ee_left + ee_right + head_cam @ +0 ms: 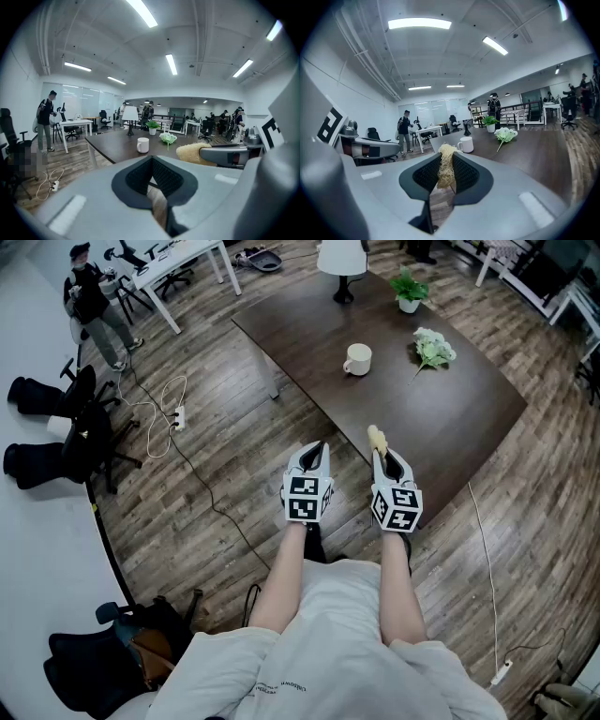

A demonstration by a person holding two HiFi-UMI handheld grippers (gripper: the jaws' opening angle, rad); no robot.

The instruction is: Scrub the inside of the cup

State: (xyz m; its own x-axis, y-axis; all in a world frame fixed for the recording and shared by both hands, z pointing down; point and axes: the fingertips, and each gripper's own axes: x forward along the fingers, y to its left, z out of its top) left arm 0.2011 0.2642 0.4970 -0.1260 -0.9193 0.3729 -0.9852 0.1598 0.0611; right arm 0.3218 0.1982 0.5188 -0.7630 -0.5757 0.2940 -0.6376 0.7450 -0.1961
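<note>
A white cup (357, 359) stands upright on the dark table (469, 418), well ahead of both grippers; it also shows in the left gripper view as the cup (142, 145) and in the right gripper view as the cup (465, 144). My right gripper (379, 452) is shut on a yellowish fibre scrubber (376, 437), whose tuft (445, 164) pokes out between the pads. My left gripper (318, 448) is shut with nothing in it, its jaws meeting at the tip. Both hang side by side before the table's near edge, over the wooden floor.
On the table are a bunch of white flowers (432, 347), a potted plant (408, 289) and a lamp (342, 261). A person (94, 306) stands by a white desk (183, 259) far left. Office chairs (70, 427) and a power strip with cable (178, 415) lie on the floor at left.
</note>
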